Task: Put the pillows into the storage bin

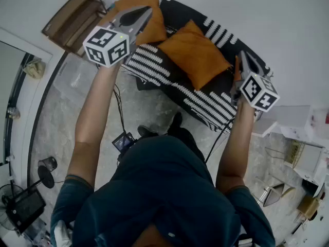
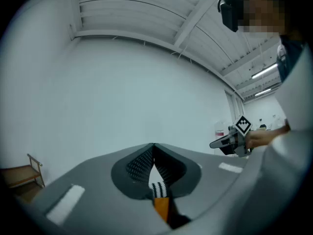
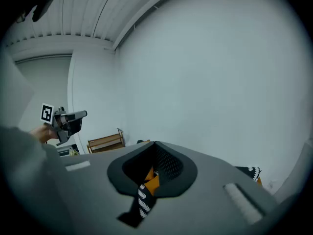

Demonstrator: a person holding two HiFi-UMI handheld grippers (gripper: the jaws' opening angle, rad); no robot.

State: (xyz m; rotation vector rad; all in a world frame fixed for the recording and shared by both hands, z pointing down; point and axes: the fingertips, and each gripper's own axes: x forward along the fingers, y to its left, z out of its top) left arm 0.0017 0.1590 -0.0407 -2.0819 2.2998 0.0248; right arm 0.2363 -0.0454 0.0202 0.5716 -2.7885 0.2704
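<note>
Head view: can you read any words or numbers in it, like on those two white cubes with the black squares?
No words, numbers or brands can be read anywhere.
White cube with black square patterns at the left: marker shapes only, no letters.
White cube with black square patterns at the right: the same, shapes only.
Small dark device with a screen on the floor: too small to read.

My left gripper (image 1: 146,10) looks matt grey plastic, the orange pillows (image 1: 198,53) on the sofa (image 1: 205,104) soft matt cloth, the sofa's cover woven black-white fabric, the rack (image 1: 72,19) beside the sofa bare wood, the floor (image 1: 67,112) before the sofa polished stone.
</note>
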